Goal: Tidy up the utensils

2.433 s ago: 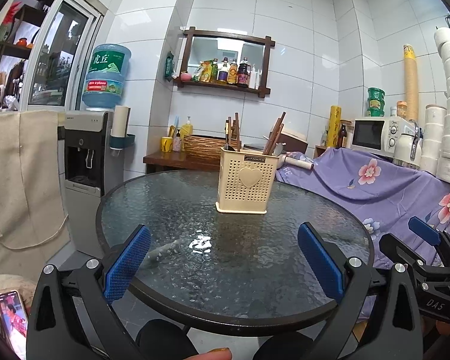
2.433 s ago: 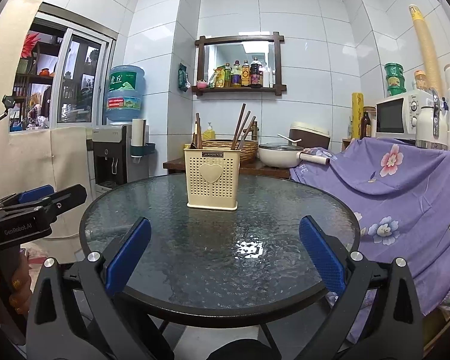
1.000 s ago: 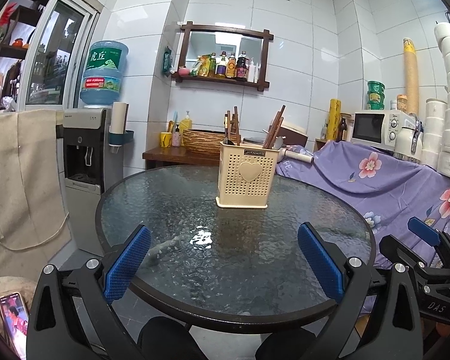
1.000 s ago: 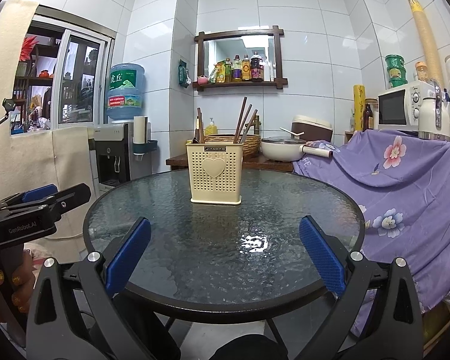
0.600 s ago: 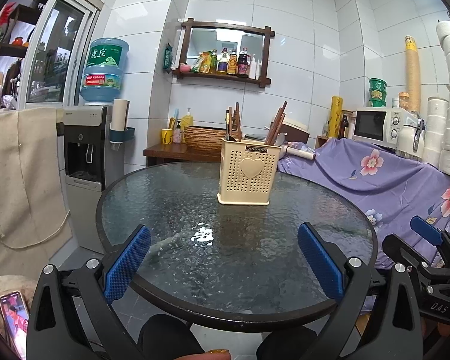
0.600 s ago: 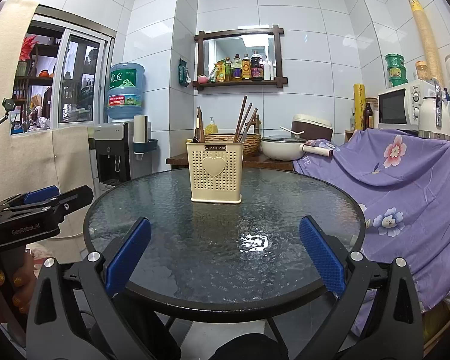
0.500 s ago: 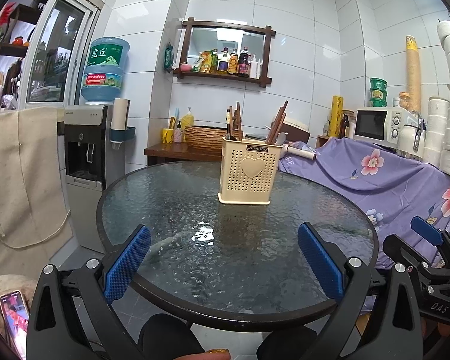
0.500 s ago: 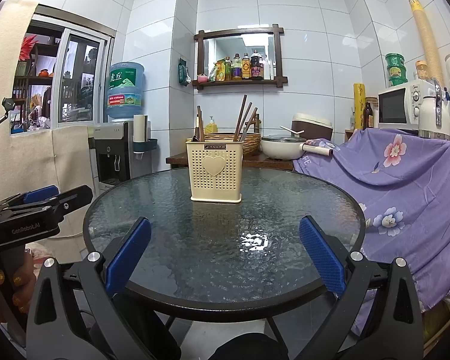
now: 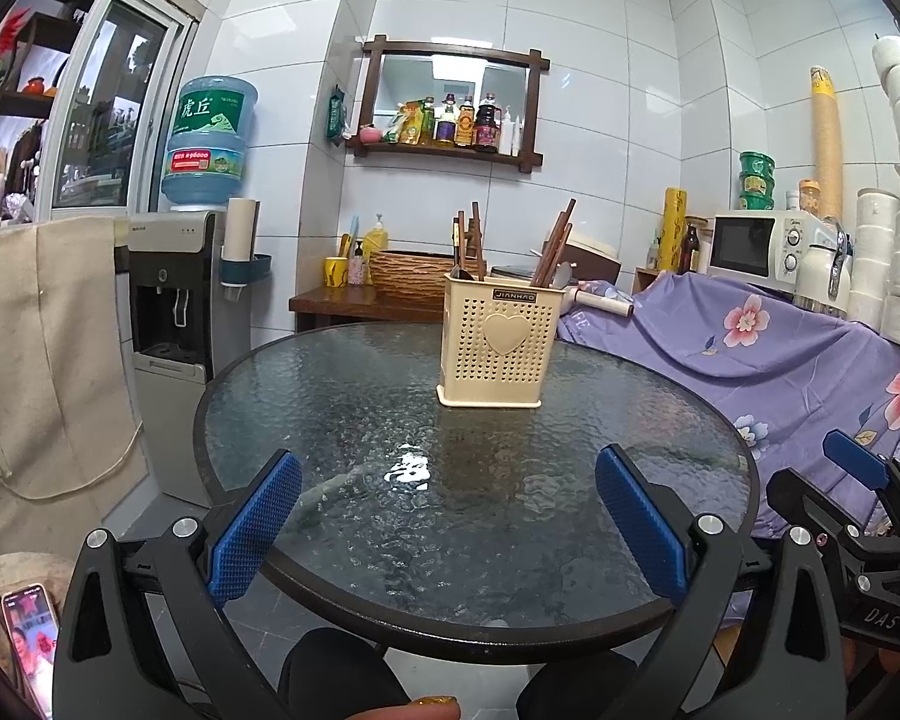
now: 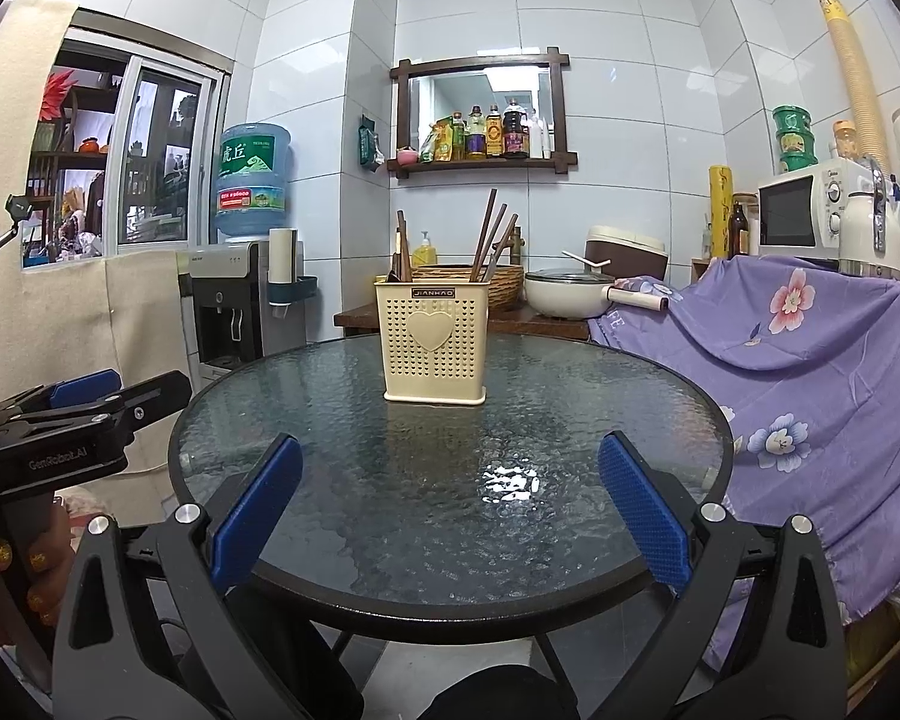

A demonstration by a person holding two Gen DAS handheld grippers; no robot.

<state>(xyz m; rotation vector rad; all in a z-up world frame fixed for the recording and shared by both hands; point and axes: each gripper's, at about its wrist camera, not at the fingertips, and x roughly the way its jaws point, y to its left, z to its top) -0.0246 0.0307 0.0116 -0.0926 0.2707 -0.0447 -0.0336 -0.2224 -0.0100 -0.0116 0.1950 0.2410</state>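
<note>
A cream perforated utensil holder [image 9: 497, 343] [image 10: 432, 343] with a heart on its front stands upright near the middle of a round glass table [image 9: 390, 540] [image 10: 630, 420]. Brown chopsticks [image 9: 555, 249] [image 10: 491, 234] and a metal spoon [image 9: 561, 276] stick out of its top. My left gripper [image 9: 447, 525] hangs open over the table's near edge, well short of the holder, nothing between its blue pads [image 9: 252, 528]. My right gripper [image 10: 450, 516] is likewise open and empty, at the near edge. Each gripper shows at the side of the other's view.
A water dispenser [image 9: 180, 294] stands left of the table. A purple floral cloth [image 9: 780, 360] [image 10: 810, 348] covers furniture on the right, with a microwave [image 9: 762, 246] behind. A wooden side table [image 10: 510, 318] with a basket and a pot sits behind. A phone [image 9: 30, 630] lies at bottom left.
Both views have shifted slightly, the holder now sitting a little lower and closer in frame. Both grippers stay open and empty.
</note>
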